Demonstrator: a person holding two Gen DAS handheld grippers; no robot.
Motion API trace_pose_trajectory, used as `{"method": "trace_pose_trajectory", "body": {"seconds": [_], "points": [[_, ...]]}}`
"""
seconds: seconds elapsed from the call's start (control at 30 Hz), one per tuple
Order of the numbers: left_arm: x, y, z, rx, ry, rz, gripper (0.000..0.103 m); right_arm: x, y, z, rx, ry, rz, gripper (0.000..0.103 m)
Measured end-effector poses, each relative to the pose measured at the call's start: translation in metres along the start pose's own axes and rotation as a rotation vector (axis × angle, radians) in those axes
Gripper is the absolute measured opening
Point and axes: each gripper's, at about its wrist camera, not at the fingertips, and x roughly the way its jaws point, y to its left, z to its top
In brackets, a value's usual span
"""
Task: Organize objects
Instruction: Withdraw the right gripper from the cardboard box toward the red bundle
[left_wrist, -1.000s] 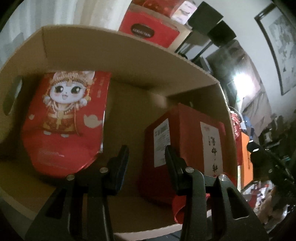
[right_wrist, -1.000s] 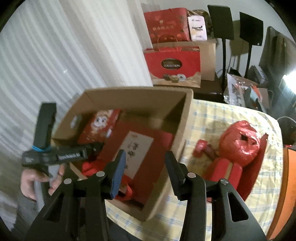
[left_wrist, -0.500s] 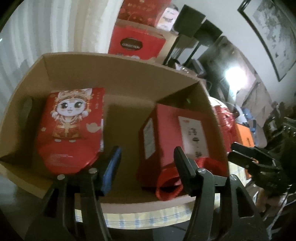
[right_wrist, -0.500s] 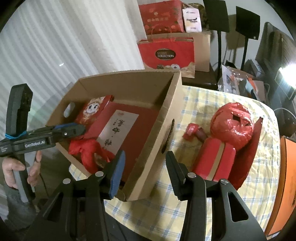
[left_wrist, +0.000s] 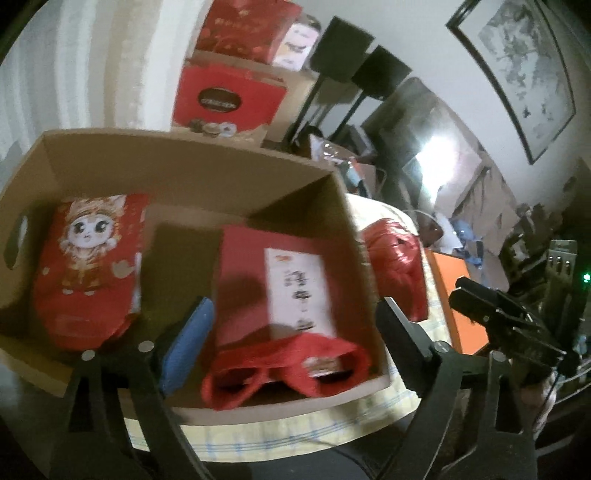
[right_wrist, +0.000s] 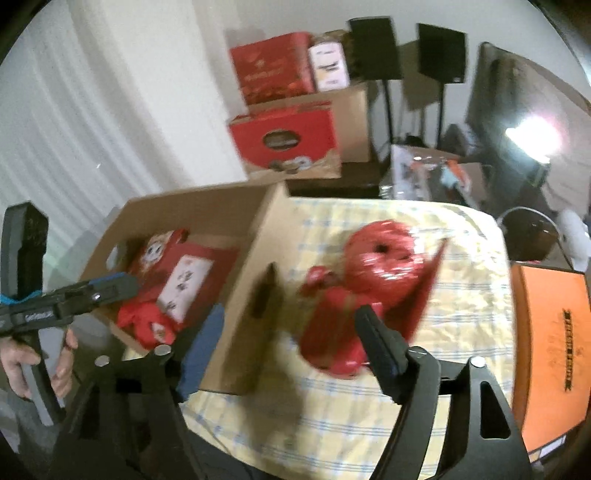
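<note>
A cardboard box (left_wrist: 192, 173) stands on the table's left end; it also shows in the right wrist view (right_wrist: 255, 258). Inside lie a red pouch with a cartoon figure (left_wrist: 88, 258) and a red gift bag with a white label (left_wrist: 291, 288), its handles near the front wall. My left gripper (left_wrist: 295, 325) is open and empty above the box's near edge. My right gripper (right_wrist: 291, 332) is open and empty, over the box's right wall. A shiny red bundle and red packages (right_wrist: 369, 280) lie on the checked cloth to the right of the box.
An orange box (right_wrist: 550, 354) sits at the table's right edge. Red gift boxes and a carton (right_wrist: 291, 122) are stacked behind the table by the wall. Speakers on stands (right_wrist: 406, 55) and a screen stand at the back. The yellow checked cloth (right_wrist: 465, 295) covers the table.
Both grippers have pulled back and opened wider. The left one has risen out of the box. The right view has swung right, toward the red bundle on the cloth.
</note>
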Motion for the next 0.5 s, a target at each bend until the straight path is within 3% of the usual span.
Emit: {"method": "trace_pose_trajectory", "body": {"seconds": [0.5], "points": [[0.043, -0.097, 0.004, 0.140, 0.070, -0.049, 0.091, -0.018, -0.077, -0.006, 0.118, -0.009, -0.116, 0.079]]}}
